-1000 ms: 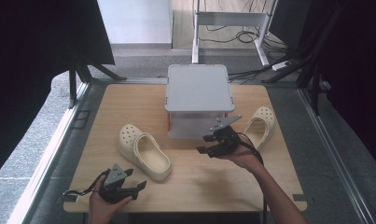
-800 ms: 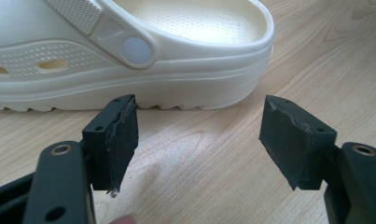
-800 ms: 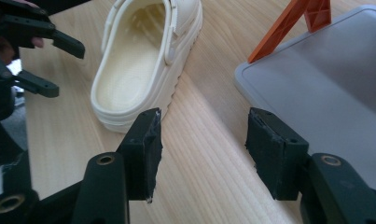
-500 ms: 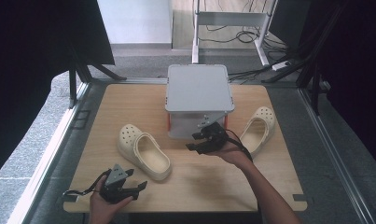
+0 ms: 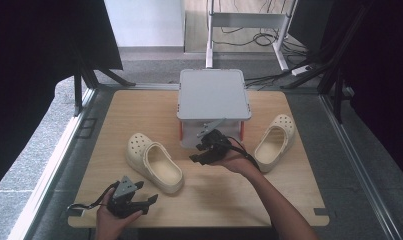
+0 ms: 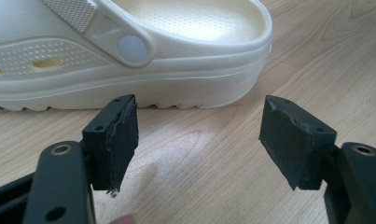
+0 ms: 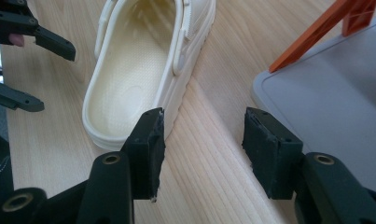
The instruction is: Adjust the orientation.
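A person works two sets of tongs over a wooden worktop [image 5: 139,107]; the right tongs [image 5: 199,154], jaws apart and empty after narrowing slightly, hang in front of a grey lidded box [image 5: 214,95], between two cream clogs. The near clog [image 5: 155,162] lies to their left, its long axis running from the far left towards the person, open heel [image 7: 112,122] just beyond the jaw tips in the right gripper view; the second clog [image 5: 275,142] rests well apart on the right. The left tongs [image 5: 148,203], released and holding nothing, sit at the worktop's near edge just short of the near clog's heel [image 6: 232,60]; either hand looks placed to take it.
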Available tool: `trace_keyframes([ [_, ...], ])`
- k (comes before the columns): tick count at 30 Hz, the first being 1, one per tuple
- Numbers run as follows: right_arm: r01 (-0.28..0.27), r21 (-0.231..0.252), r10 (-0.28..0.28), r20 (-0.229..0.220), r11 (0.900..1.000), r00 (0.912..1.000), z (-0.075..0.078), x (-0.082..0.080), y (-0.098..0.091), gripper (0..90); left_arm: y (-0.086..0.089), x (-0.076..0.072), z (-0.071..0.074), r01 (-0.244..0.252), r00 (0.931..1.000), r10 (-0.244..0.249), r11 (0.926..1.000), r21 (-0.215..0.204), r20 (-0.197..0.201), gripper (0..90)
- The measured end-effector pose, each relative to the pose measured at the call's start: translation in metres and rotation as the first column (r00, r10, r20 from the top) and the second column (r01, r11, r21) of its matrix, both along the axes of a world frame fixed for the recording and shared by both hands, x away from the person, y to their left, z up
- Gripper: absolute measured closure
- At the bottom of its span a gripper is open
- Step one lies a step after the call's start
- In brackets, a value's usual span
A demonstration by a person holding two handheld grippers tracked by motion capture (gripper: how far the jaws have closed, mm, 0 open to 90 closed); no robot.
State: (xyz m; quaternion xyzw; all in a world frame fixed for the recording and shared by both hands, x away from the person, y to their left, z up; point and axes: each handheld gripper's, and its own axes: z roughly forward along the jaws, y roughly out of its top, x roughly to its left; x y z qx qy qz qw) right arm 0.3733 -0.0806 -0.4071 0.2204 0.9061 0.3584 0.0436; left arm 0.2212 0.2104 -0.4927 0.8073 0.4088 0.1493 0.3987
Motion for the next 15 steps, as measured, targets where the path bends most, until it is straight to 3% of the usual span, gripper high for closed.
trace_keyframes([
  [5,-0.014,-0.033,0.014,-0.011,0.9993,0.9998,0.000,0.004,0.014,49.3,0.000,0.000,0.000,-0.001,1.0000,0.001,1.0000,0.001,-0.001,28.6],
  [15,-0.039,-0.053,0.037,-0.029,0.9978,0.9989,-0.003,0.009,0.038,49.4,0.001,0.000,0.000,0.002,1.0000,-0.002,1.0000,-0.002,0.001,28.6],
])
